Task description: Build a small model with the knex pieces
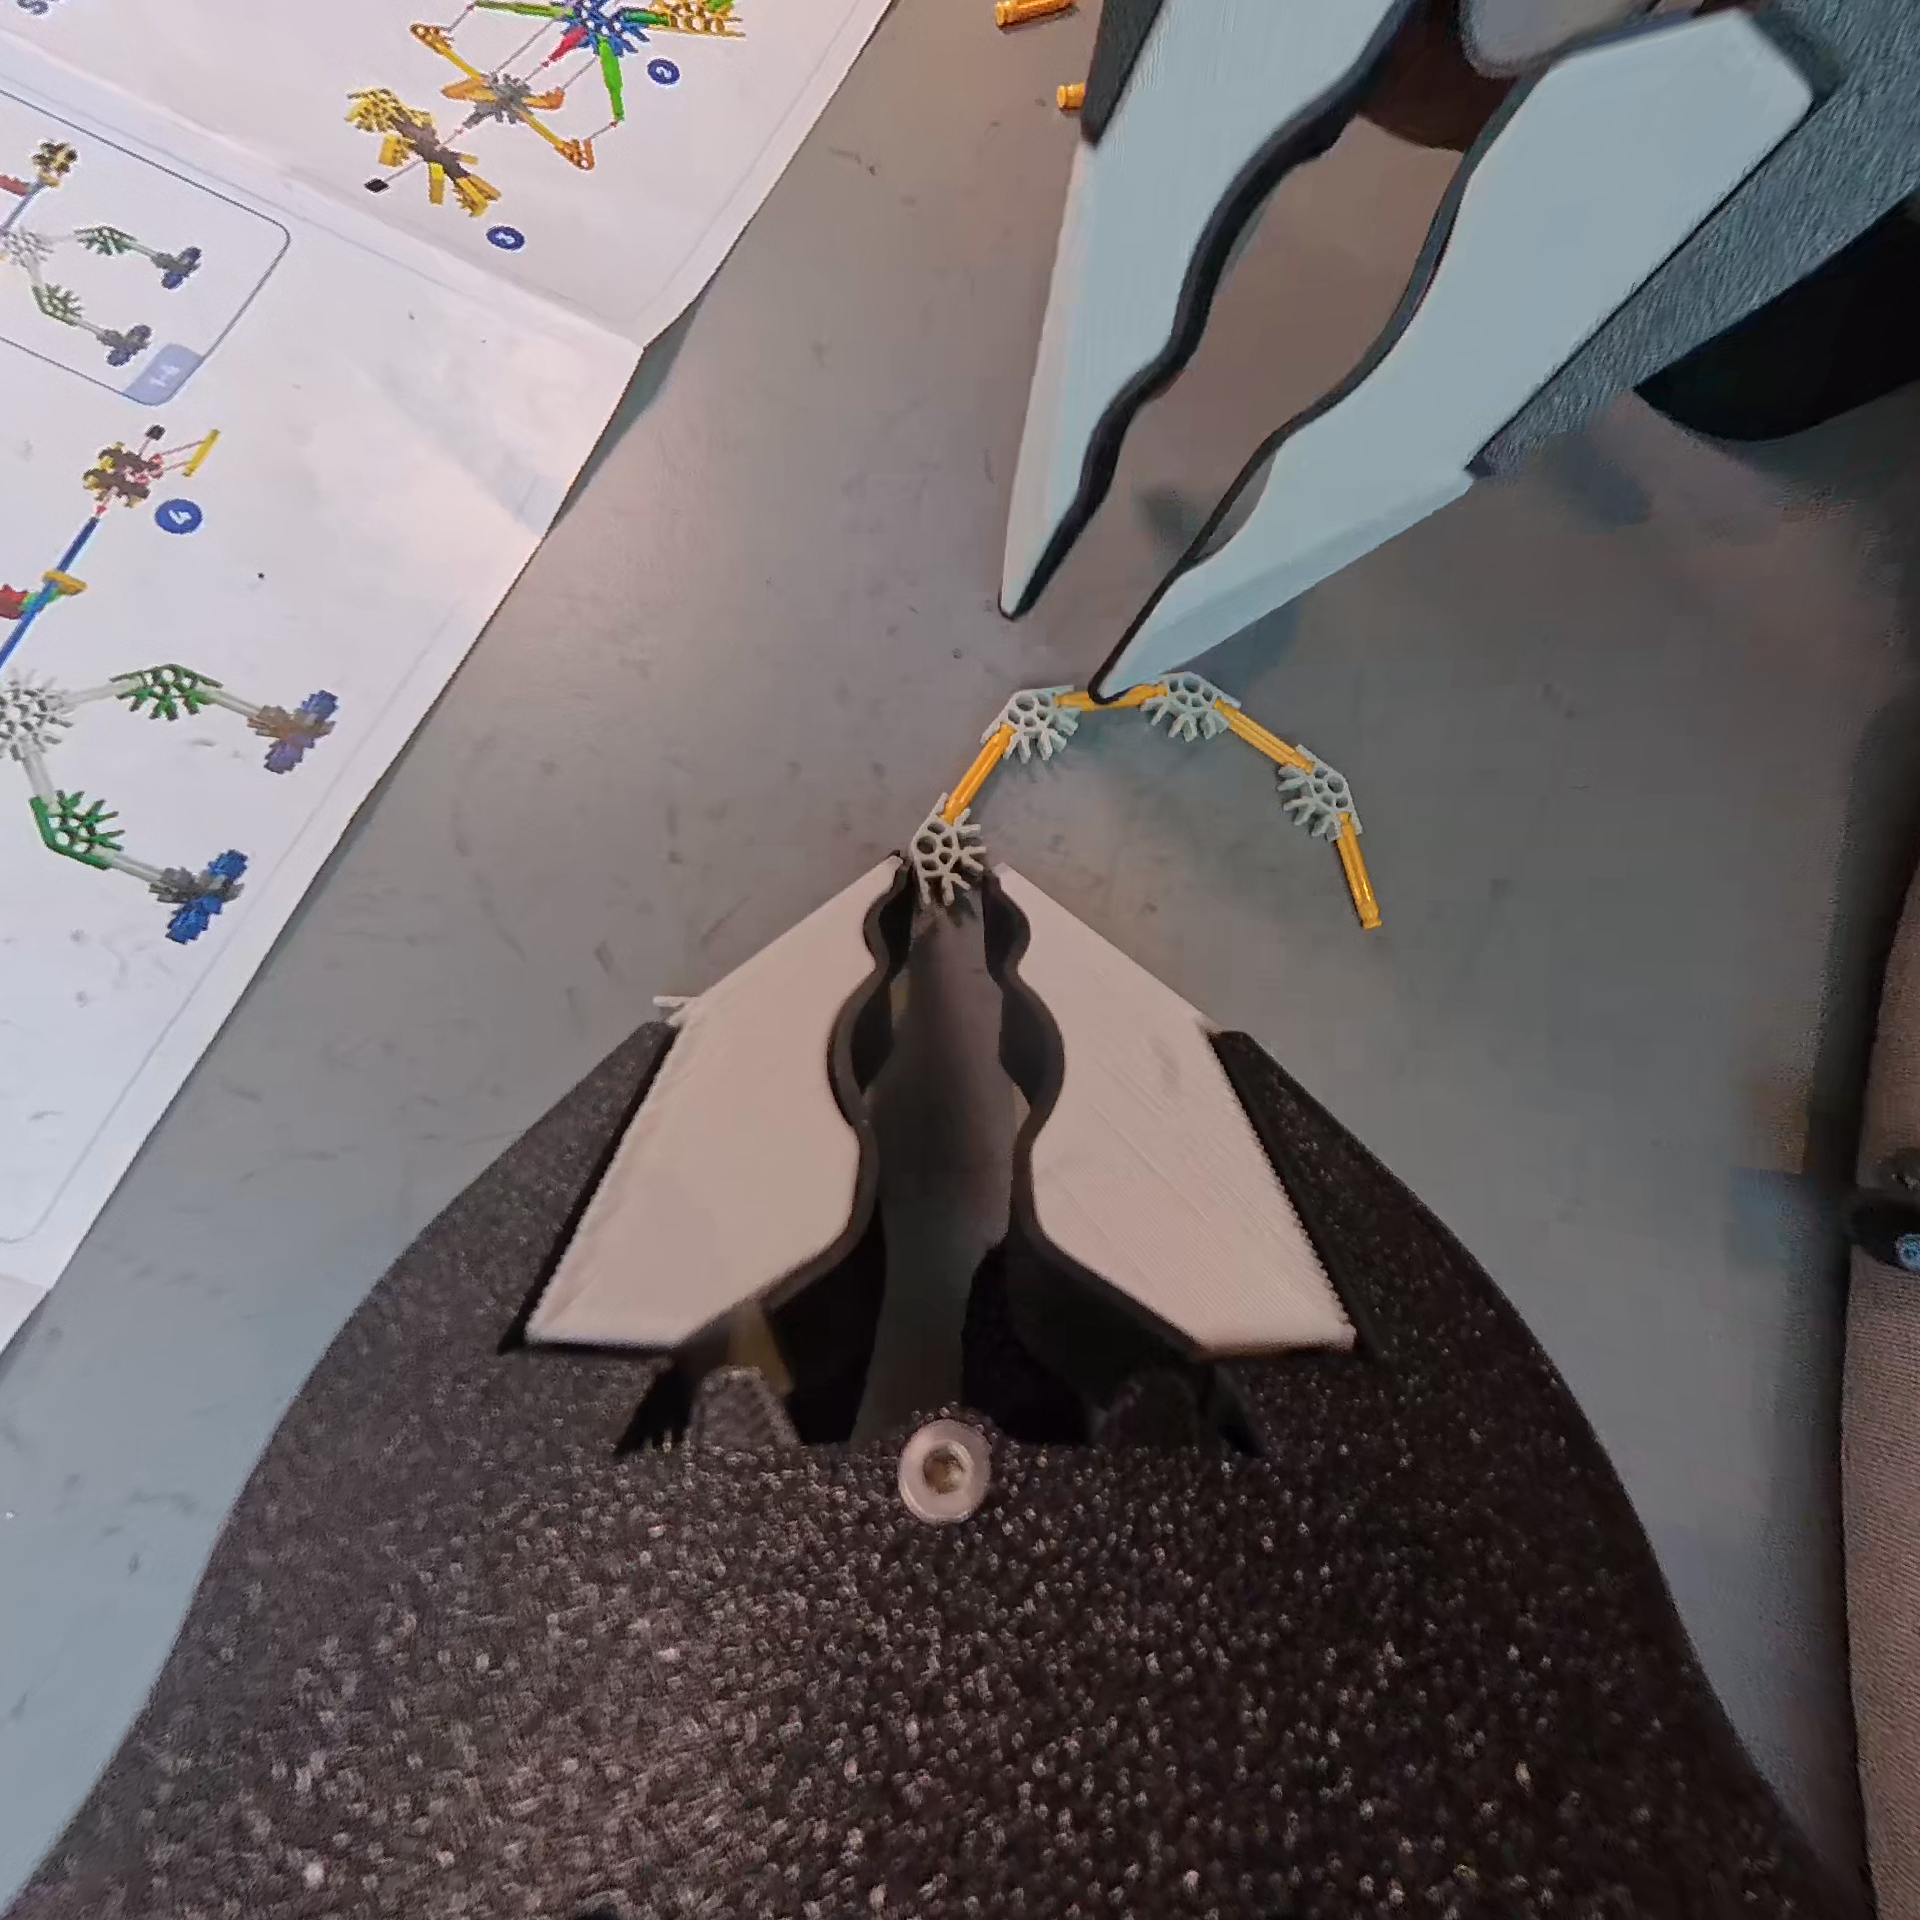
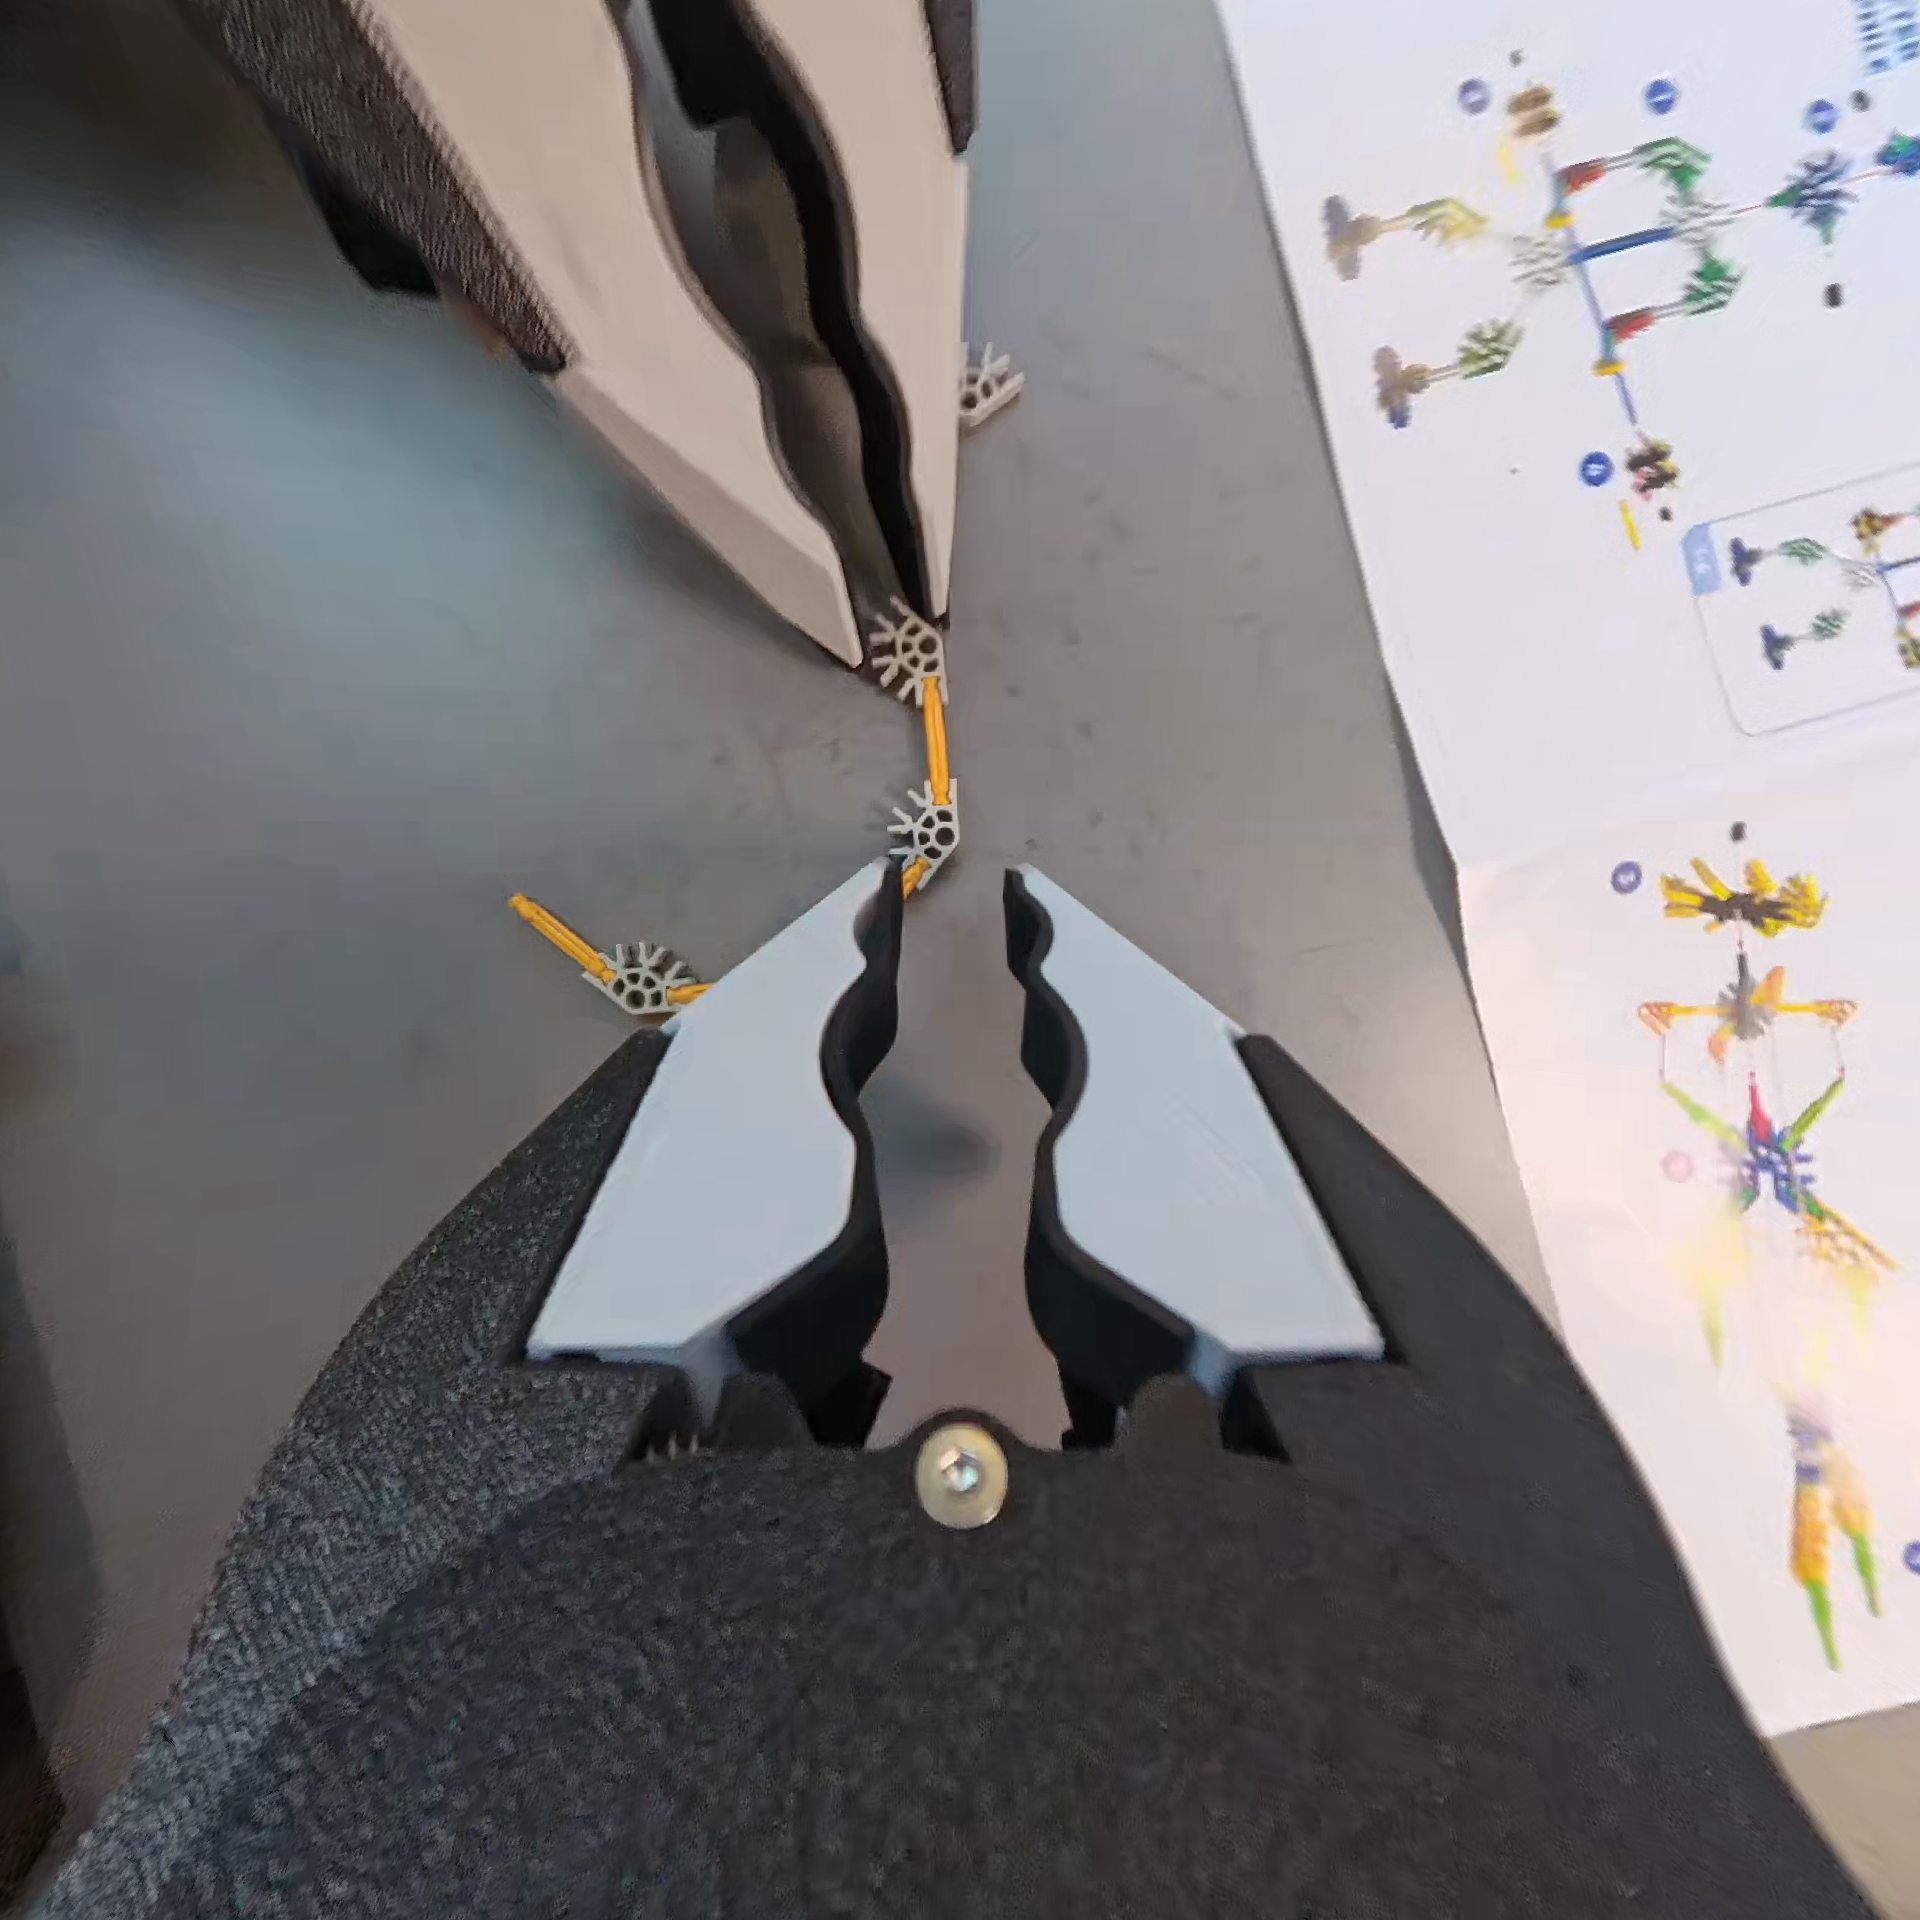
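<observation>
The left tool (image 1: 948, 883) sits closest in the left wrist view, its two pale fingers nearly closed and pinching a grey snowflake-shaped connector (image 1: 945, 854) between the tips. That connector is the near end of a chain (image 1: 1164, 748) that lies flat on the grey worktop (image 1: 727, 623): four grey connectors joined by short yellow rods, bending round in an arc. The arc's far end stops at a bare yellow rod (image 1: 1359, 873) with nothing clipped to it, so the curve stands open there.

Just beyond, the right tool (image 1: 1055, 649) comes down from above. In the right wrist view its fingers stand apart with a clear gap and hold nothing. The tip of one finger (image 1: 1127, 665) touches or sits just over the yellow rod between the second and third connectors.

Farther off, a loose grey connector (image 2: 987, 384) lies beside the left tool, and two small orange pieces (image 1: 1029, 10) rest near the worktop's far edge. A white instruction sheet (image 1: 312, 468) with coloured assembly pictures lies alongside.
</observation>
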{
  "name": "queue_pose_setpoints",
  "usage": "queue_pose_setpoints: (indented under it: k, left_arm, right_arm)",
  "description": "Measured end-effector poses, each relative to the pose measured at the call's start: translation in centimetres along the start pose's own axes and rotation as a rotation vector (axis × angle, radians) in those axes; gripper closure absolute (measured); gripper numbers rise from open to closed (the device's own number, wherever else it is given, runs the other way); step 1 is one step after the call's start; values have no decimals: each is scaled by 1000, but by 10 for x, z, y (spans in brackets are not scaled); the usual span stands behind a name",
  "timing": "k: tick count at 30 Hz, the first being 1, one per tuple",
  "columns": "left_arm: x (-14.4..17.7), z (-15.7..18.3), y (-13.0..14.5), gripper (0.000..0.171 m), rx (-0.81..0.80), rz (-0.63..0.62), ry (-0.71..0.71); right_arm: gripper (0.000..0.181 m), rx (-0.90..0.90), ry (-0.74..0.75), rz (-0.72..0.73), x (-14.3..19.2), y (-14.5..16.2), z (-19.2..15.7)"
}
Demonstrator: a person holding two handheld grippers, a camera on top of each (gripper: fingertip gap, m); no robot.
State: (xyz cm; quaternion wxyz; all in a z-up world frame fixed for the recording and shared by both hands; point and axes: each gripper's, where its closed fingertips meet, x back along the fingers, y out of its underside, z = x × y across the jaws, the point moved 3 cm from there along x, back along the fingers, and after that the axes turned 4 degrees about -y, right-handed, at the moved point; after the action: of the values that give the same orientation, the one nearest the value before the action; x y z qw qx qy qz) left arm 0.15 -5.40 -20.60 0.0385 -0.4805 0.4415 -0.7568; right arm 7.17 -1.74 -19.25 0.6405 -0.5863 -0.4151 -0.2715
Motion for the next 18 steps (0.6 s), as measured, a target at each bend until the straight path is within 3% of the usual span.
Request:
queue_pose_setpoints:
  k: [2,7,9,14,18]
  left_arm:
    - [1,2,1,153,-13,-10,15]
    - [9,7,7,147,-53,-60,89]
    - [13,11,11,146,-74,-76,136]
    - [16,23,16,149,-146,-90,226]
    - [30,2,8,152,-109,-33,149]
  right_arm:
    - [161,-69,-1,90,12,-5,-3]
    - [159,-37,43,-30,4,15,-16]
    - [166,-34,32,-11,3,14,-14]
    - [173,179,32,-57,1,15,11]
    - [170,91,54,-41,11,0,30]
